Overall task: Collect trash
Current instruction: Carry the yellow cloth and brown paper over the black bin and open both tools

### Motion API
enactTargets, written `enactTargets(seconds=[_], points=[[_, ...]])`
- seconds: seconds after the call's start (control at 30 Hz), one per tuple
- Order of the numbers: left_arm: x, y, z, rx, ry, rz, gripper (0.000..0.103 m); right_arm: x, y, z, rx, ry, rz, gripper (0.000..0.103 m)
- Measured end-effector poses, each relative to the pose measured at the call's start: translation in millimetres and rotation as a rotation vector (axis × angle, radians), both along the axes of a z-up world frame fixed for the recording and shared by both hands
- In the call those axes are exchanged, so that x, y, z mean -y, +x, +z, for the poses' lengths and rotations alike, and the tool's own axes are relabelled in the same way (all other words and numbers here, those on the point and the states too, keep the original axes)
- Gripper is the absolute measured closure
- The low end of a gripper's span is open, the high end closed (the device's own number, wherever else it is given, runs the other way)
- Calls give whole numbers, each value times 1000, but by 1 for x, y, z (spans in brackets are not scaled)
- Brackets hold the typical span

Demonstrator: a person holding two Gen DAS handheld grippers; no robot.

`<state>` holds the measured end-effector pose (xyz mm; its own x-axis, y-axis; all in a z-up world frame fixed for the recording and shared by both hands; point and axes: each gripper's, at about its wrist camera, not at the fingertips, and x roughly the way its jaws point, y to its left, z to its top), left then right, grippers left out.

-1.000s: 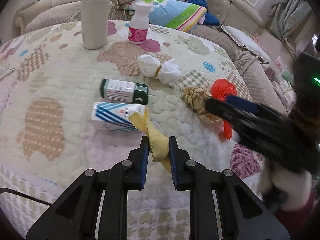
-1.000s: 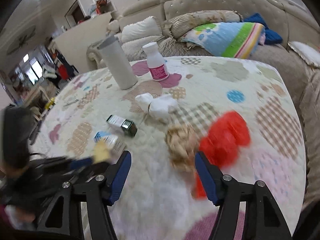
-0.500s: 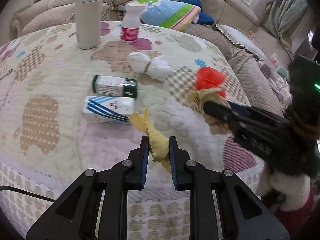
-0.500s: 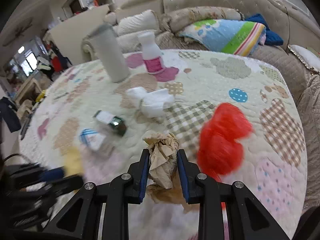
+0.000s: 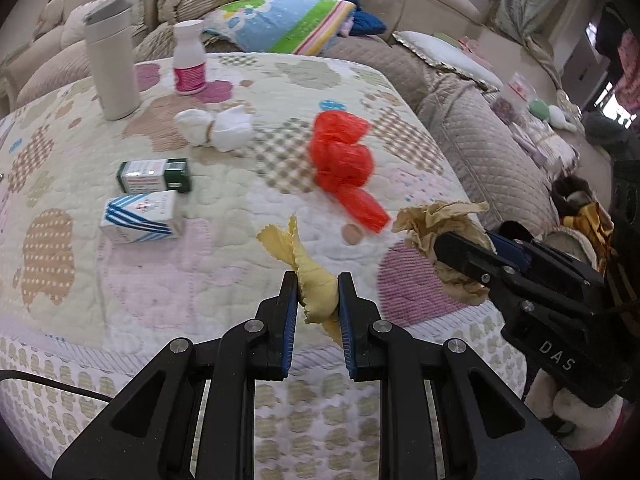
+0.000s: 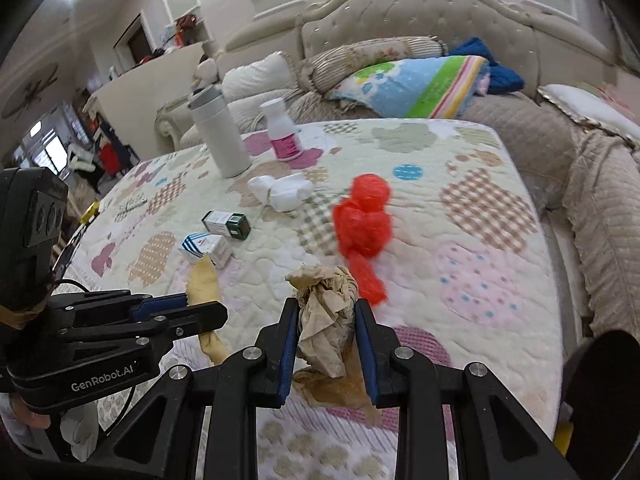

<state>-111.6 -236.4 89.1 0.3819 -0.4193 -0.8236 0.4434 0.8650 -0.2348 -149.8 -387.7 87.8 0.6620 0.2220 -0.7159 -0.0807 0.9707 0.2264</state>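
My left gripper (image 5: 318, 294) is shut on a yellow crumpled wrapper (image 5: 308, 272) and holds it above the near edge of the quilted table (image 5: 80, 264). My right gripper (image 6: 326, 322) is shut on a wad of brown paper (image 6: 326, 320), lifted off the table; it shows at the right of the left wrist view (image 5: 444, 232). A red plastic bag (image 5: 344, 164) lies in the middle of the table, also in the right wrist view (image 6: 364, 224). A white knotted bag (image 5: 218, 128) lies behind it.
Two small boxes, a green one (image 5: 154, 175) and a blue-striped one (image 5: 140, 218), lie at the left. A white tumbler (image 5: 112, 60) and a pink-labelled bottle (image 5: 189, 62) stand at the back. A small brown nut-like bit (image 5: 352, 235) lies near the red bag. Sofas surround the table.
The right gripper closed on the brown paper wad and lifted it back off the table toward the near edge. The left gripper pulled back a little with the yellow wrapper.
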Motion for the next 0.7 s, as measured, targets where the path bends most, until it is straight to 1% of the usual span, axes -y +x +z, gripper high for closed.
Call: enactTargets(seconds=[0.3, 0.7], points=[[34, -17, 9, 26, 9, -57, 86, 36, -28, 9, 17, 10, -85, 76], [69, -28, 10, 38, 25, -121, 86, 71, -51, 10, 24, 26, -161, 76]])
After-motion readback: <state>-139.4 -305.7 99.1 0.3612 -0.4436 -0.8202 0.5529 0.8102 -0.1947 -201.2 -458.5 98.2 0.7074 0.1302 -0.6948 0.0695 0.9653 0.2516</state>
